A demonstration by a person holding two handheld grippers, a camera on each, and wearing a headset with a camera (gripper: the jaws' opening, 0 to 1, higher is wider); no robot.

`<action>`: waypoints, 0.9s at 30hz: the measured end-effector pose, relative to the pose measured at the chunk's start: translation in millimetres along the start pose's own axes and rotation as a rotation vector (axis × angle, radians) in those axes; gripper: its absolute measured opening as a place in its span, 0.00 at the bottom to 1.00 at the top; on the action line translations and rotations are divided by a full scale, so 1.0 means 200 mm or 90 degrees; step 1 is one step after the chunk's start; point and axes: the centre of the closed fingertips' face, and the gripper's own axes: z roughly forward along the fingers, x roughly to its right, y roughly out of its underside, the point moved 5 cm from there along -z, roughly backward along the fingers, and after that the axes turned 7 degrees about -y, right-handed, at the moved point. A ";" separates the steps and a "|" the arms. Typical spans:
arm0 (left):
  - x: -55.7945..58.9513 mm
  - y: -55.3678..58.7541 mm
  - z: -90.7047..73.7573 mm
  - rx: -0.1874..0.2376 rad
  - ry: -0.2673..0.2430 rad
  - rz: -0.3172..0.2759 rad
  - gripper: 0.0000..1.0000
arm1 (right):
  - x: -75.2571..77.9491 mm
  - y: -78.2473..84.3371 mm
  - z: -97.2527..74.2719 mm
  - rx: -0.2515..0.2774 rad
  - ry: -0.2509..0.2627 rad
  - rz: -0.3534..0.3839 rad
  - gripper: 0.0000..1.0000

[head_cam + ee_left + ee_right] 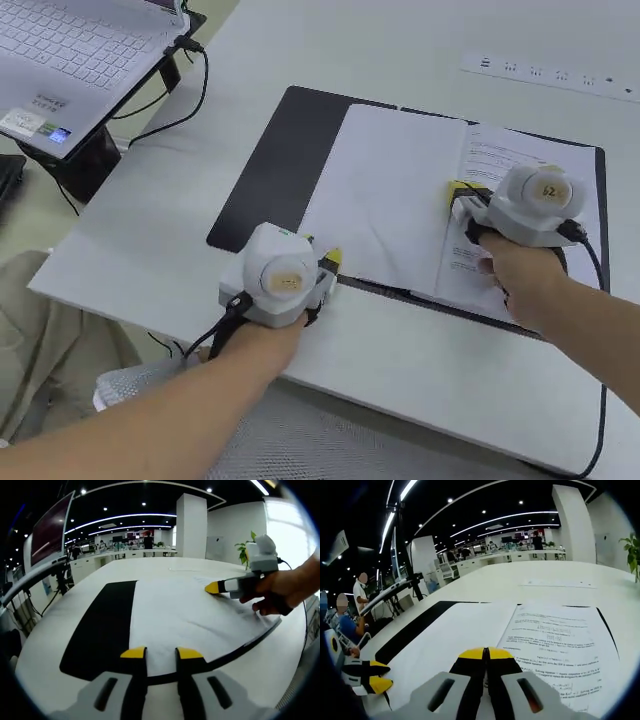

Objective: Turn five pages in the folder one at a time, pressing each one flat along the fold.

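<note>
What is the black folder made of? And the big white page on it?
The folder cover looks like matte black plastic or coated card: it is flat and smooth, with no shine. The page looks like thin white paper, since it shows faint creases and lies slightly wavy.

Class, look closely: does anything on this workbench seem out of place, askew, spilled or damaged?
Only one small thing. The blank page in the open folder shows faint creases toward its near edge, so it does not lie quite smooth. Nothing looks spilled or torn, and the folder lies flat on the table.
</note>
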 end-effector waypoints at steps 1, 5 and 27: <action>0.00 0.00 0.00 0.000 -0.001 -0.002 0.21 | 0.01 -0.01 0.01 0.002 -0.002 0.000 0.00; 0.00 0.00 0.00 0.001 -0.002 -0.003 0.21 | 0.04 -0.03 0.05 0.012 0.001 0.004 0.00; 0.00 0.00 0.00 0.006 -0.005 -0.006 0.21 | 0.27 -0.14 0.38 0.032 0.033 0.026 0.00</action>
